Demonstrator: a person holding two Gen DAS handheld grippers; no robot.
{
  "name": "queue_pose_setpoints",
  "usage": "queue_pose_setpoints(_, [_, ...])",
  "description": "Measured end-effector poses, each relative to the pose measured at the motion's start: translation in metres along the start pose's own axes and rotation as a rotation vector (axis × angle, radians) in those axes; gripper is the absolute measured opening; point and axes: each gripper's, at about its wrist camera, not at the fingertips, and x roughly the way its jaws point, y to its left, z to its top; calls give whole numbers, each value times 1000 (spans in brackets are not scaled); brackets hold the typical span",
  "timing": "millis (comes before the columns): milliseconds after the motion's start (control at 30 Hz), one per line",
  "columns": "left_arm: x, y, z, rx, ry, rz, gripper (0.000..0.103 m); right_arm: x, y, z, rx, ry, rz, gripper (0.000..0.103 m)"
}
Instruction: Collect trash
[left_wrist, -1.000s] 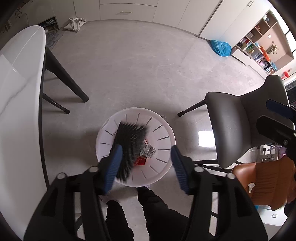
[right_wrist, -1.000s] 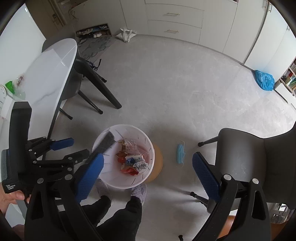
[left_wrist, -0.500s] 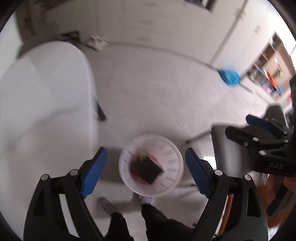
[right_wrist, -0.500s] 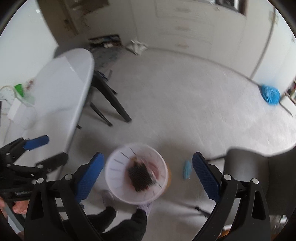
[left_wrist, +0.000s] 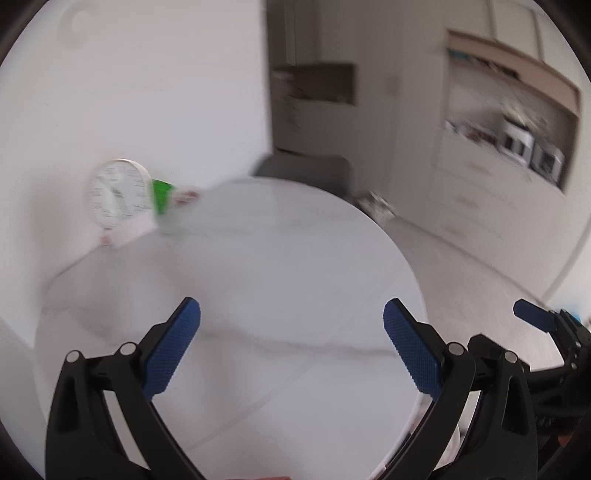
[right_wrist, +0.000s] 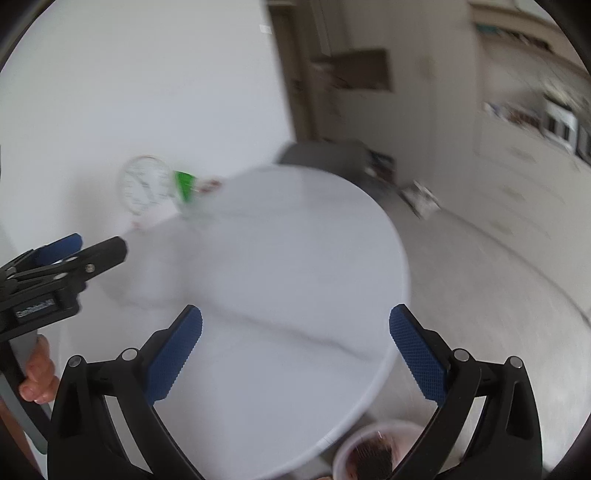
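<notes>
While hanging over the white surface (left_wrist: 295, 258), spread wide on both sides: left gripper (left_wrist: 291, 306) fingers just been opening, nothing btwn them; right gripper (right_wrist: 295, 310) fingers released too, empty. Blurred views, so small stuff hard to read.

Trash left to collect, as judged: green scrap (left_wrist: 161, 194) w/ reddish bits (left_wrist: 184, 195) beside it. Far out ahead of the left finger of either gripper, at the surface's back edge, just beside a round clock (left_wrist: 117, 192). Too smeared to tell what exactly. Probably light, thin, crinkly, wrapper or bag type; soft, prob. slippery on the smooth top. Best taken by pinching a raised fold or top edge, not flat against the surface. Light squeeze enough, little risk of breakage. Care near the clock: apt to tip if nudged.

Trash already binned: white bin (right_wrist: 345, 452) seen below the right gripper's right finger, past the surface's near rim, dark bristly-looking item (right_wrist: 373, 456) inside.

Btwn views:
- Right wrist only: the bin, plus the left gripper off beyond its left finger w/ the hand (right_wrist: 38, 369) on the handle.
- Left wrist only: the right gripper's tips out past its right finger, and a fuller look at the shelves (left_wrist: 509, 110) & appliances (left_wrist: 532, 151) at the back.
- Both: surface, clock, green scrap.
- Neither: any floor trash.
</notes>
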Motion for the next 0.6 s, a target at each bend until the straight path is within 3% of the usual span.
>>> queue_pose_setpoints(200, [-8, 46, 19, -101, -43, 83, 95, -4, 55, 43, -114, -79, 60, 101])
queue_pose_setpoints(600, [-6, 60, 18, -140, -18, 81, 95, 3, 61, 48, -104, -38, 50, 101])
